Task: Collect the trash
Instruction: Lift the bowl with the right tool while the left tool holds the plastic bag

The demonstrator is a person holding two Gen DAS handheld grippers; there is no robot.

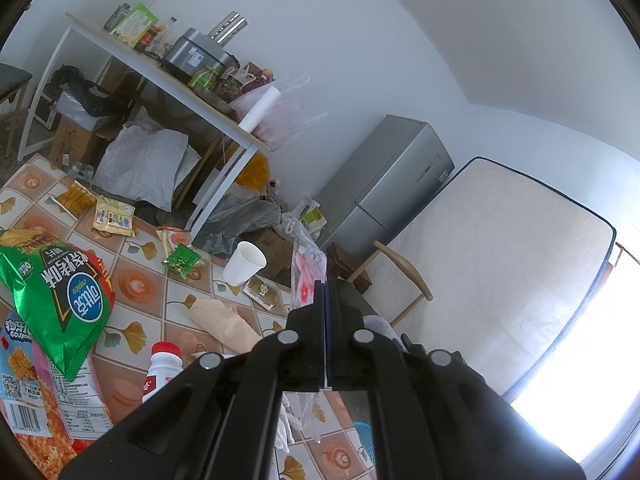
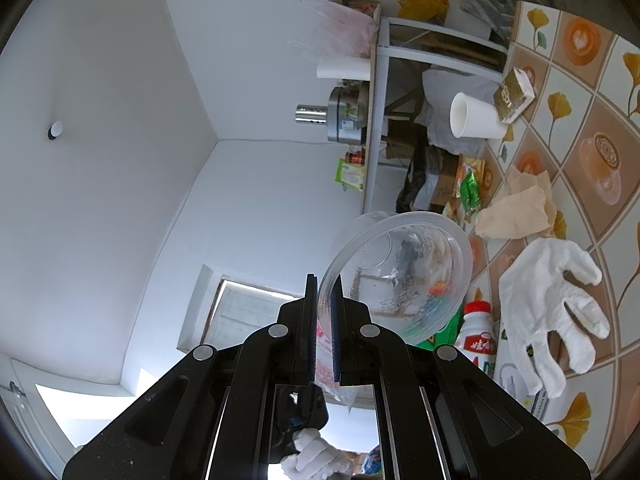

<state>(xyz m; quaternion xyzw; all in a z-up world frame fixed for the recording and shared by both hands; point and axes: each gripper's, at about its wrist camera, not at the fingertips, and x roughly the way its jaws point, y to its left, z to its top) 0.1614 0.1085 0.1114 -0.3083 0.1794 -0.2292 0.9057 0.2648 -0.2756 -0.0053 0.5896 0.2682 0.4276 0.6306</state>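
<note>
My left gripper [image 1: 324,282] is shut on a clear plastic bag [image 1: 306,268] with pink print, which stands up above its tips. My right gripper [image 2: 325,280] is shut on the rim of a clear plastic bowl [image 2: 400,276], held tilted off the table; a strip of pink-printed film [image 2: 325,360] also sits between its jaws. Trash lies on the tiled tablecloth [image 1: 136,280]: a green chip bag [image 1: 56,292], a white paper cup [image 1: 244,264], a crumpled tan napkin [image 1: 226,322], a white bottle with a red cap [image 1: 162,372] and small wrappers [image 1: 182,260].
A white glove [image 2: 552,312] lies flat on the table beside the bottle [image 2: 478,332]. A gloved hand [image 2: 316,456] shows below my right gripper. Behind stand a cluttered white desk [image 1: 160,76], a grey fridge [image 1: 384,184], a wooden chair [image 1: 400,276] and a leaning mattress [image 1: 500,264].
</note>
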